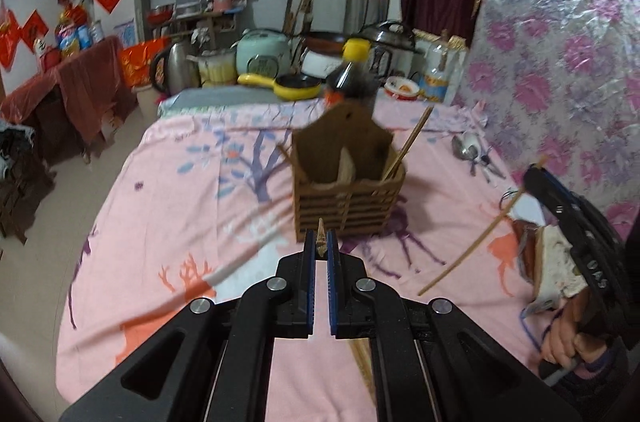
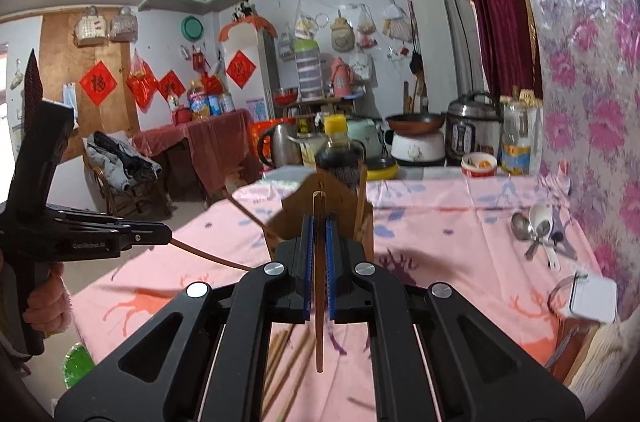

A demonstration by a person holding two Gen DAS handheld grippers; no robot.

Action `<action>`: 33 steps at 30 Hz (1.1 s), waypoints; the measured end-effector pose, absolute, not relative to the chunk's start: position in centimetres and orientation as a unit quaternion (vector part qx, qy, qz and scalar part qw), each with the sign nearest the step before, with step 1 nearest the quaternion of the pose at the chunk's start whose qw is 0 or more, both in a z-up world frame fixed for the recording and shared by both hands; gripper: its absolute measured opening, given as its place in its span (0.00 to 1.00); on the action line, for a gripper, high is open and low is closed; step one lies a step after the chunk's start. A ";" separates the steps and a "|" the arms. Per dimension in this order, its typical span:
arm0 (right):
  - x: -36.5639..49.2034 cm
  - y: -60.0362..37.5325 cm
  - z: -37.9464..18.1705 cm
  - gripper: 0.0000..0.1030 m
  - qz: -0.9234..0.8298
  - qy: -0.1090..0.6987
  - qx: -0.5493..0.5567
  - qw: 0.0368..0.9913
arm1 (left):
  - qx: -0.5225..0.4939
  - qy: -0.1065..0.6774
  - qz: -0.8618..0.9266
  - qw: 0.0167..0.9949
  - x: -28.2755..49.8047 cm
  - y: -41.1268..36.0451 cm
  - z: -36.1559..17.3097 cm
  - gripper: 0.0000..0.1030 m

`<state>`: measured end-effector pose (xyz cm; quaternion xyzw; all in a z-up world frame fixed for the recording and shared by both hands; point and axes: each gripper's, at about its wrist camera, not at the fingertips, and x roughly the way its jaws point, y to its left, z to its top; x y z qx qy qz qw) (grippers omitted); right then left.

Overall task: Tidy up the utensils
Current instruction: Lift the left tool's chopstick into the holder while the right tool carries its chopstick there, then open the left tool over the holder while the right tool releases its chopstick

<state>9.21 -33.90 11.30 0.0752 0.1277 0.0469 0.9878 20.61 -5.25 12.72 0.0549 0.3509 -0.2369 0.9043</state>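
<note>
A brown slatted wooden utensil holder (image 1: 347, 178) stands mid-table on the pink cloth; a chopstick (image 1: 412, 138) leans in its right side. It also shows in the right wrist view (image 2: 296, 218). My left gripper (image 1: 320, 242) is shut on a thin wooden utensil (image 1: 320, 234), just in front of the holder. My right gripper (image 2: 319, 226) is shut on a chopstick (image 2: 319, 286), held upright near the holder; in the left wrist view it (image 1: 472, 246) slants at the right. Several metal and white spoons (image 2: 534, 228) lie at the right by the wall.
Loose chopsticks (image 2: 288, 354) lie on the cloth below the right gripper. A dark sauce bottle (image 1: 348, 78), yellow pan (image 1: 296, 86), cookers and a kettle (image 1: 176, 66) stand at the table's far end. A white box (image 2: 592, 296) sits at the right edge.
</note>
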 end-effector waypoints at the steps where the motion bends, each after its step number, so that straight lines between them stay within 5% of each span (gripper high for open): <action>1: 9.4 -33.9 11.8 0.06 0.048 0.122 0.075 0.989 | 0.057 0.344 -0.241 0.906 20.5 -5.4 13.6 0.05; 13: 14.1 -34.0 18.0 0.06 0.028 0.027 0.056 0.998 | 0.064 0.338 -0.247 0.906 24.2 -7.7 17.6 0.05; 23: 22.4 -33.9 13.9 0.09 0.009 0.066 0.059 0.996 | 0.046 0.379 -0.236 0.894 30.1 -8.4 13.8 0.06; 24: 23.3 -33.9 13.2 0.12 0.010 0.085 0.062 0.994 | 0.037 0.380 -0.231 0.895 30.7 -8.3 13.3 0.16; 25: 23.9 -34.2 12.5 0.18 0.011 0.105 0.072 0.992 | 0.032 0.380 -0.226 0.896 30.9 -8.2 13.2 0.41; 27: 23.8 -34.9 12.0 0.25 0.012 0.112 0.087 0.990 | 0.019 0.367 -0.212 0.905 31.0 -7.5 13.1 0.61; 33: 20.5 -35.1 13.8 0.32 -0.007 0.078 0.069 0.995 | 0.011 0.346 -0.189 0.919 30.1 -5.5 14.2 0.63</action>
